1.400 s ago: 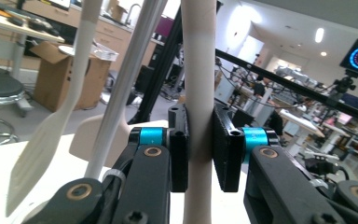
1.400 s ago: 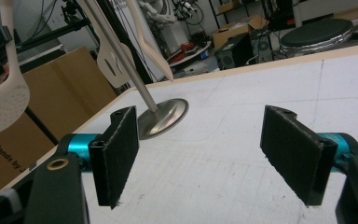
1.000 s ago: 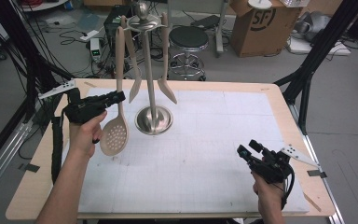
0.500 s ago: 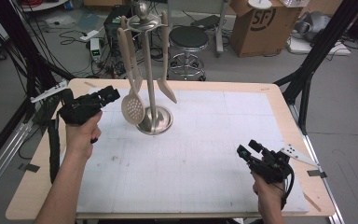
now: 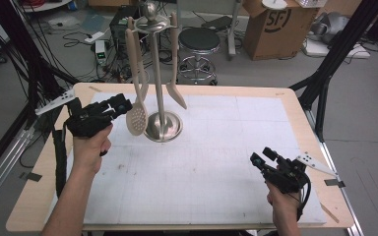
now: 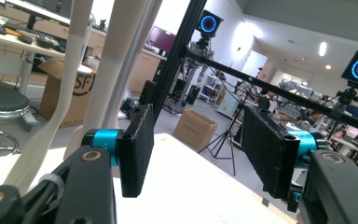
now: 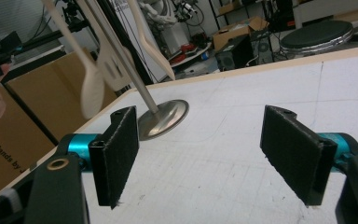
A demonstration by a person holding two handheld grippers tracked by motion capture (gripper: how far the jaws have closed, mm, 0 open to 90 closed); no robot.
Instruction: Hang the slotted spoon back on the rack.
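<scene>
The left hand-held gripper (image 5: 120,104) has just been opening (nothing between); the hanging spoon (image 5: 137,118) dangles upright just beside it.

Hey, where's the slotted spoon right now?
In the high view the slotted spoon hangs from the metal stand at the table's back left, its bowl just right of the open left gripper.

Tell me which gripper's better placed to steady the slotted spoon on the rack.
Left. The left gripper sits open right beside the slotted spoon hanging on the utensil stand, its jaws having just opened. The right gripper is open, far off near the table's front edge.
</scene>
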